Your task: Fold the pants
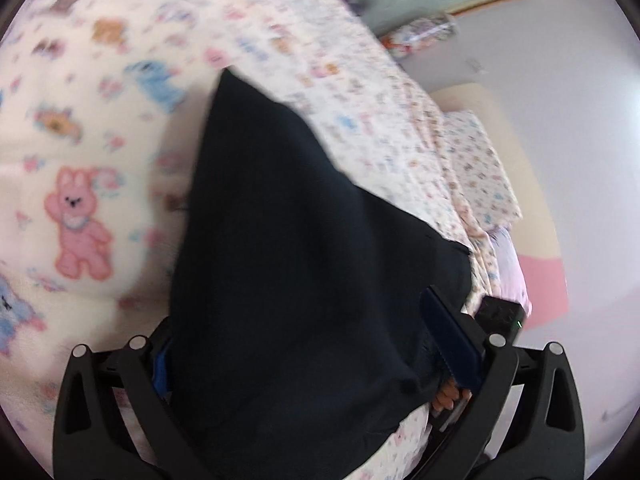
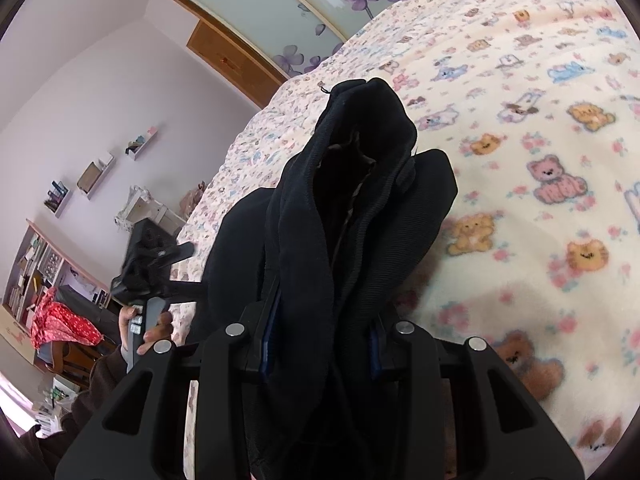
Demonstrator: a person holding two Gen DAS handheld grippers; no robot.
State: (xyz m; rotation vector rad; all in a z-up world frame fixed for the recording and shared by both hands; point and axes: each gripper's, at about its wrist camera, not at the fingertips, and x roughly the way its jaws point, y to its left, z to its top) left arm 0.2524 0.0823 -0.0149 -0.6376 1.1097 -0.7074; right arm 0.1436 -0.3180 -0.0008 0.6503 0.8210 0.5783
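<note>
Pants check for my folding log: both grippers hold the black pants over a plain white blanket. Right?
Not quite. The blanket is not plain white; it is cream with cartoon animal prints, clear in the right wrist view. Both the left gripper and right gripper do hold the black pants.
</note>
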